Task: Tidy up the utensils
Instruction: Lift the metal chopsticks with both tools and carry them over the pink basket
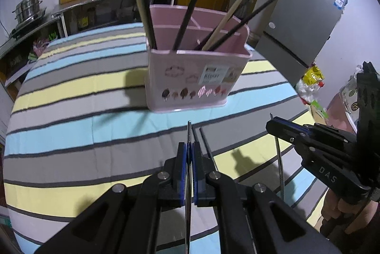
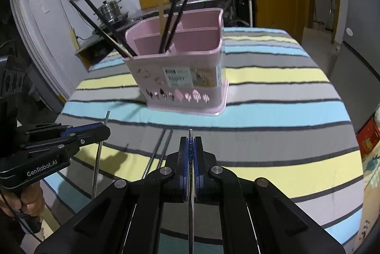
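Two metal chopsticks in hand: left gripper (image 1: 189, 154) and right gripper (image 2: 190, 152) each clamped on one. Several sticks already in pink holder (image 1: 197, 78); two dark chopsticks (image 2: 158, 152) left on tablecloth (image 1: 71, 111).

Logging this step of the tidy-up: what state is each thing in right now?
Left claw: shut on a metal chopstick.
Right claw: shut on a second metal chopstick.
Pink utensil basket: upright on the striped cloth, chopsticks leaning inside.
Black chopsticks: lying loose on the cloth.

The right gripper (image 1: 273, 125) is showing "DAS", the left gripper (image 2: 104, 131) is displaying "GenRobot.AI", and the pink holder's (image 2: 180, 78) label is reading "BASKET"
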`<move>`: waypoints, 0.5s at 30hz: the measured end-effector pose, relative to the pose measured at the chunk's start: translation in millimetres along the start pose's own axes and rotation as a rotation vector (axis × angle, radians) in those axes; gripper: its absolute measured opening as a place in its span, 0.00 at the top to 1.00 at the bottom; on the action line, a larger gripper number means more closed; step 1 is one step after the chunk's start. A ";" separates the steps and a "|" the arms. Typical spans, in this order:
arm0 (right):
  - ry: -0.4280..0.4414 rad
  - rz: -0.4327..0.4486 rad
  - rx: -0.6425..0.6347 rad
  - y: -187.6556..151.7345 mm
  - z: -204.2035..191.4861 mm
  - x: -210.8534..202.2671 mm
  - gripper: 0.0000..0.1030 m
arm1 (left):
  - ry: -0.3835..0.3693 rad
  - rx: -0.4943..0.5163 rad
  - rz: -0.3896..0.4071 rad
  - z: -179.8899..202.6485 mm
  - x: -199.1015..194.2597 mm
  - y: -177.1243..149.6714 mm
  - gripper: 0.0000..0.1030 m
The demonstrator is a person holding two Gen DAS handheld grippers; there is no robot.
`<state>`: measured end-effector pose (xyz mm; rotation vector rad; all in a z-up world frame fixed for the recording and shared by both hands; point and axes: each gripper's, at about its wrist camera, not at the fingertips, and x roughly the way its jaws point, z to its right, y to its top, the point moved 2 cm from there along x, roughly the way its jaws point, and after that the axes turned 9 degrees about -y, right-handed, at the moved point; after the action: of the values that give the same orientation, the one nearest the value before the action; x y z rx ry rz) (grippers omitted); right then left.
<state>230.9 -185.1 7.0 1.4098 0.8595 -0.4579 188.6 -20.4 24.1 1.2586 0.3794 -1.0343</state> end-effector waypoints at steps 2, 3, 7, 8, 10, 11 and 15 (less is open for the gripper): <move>0.002 0.013 -0.001 2.5 0.3 -4.2 0.96 | -0.003 0.004 0.011 1.7 -3.3 3.2 0.95; 0.003 0.020 -0.001 4.1 0.2 -6.3 0.96 | -0.003 0.008 0.018 2.5 -6.0 5.1 0.95; 0.006 0.051 -0.003 11.6 0.9 -16.7 0.96 | -0.011 0.014 0.044 5.0 -16.1 12.7 0.95; 0.006 0.061 -0.003 14.2 1.0 -19.9 0.96 | -0.010 0.017 0.051 5.9 -19.1 14.3 0.95; 0.006 0.076 -0.001 18.8 0.8 -25.8 0.96 | -0.009 0.024 0.066 7.0 -24.9 17.8 0.95; 0.006 0.083 -0.002 20.5 1.1 -28.3 0.96 | -0.009 0.025 0.072 7.1 -28.5 19.4 0.95; 0.006 0.110 -0.004 27.5 1.2 -36.4 0.96 | -0.008 0.032 0.098 8.4 -39.0 24.0 0.95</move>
<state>228.4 -189.9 52.3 1.4477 0.7833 -0.3684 185.1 -12.5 69.9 1.2893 0.2932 -0.9652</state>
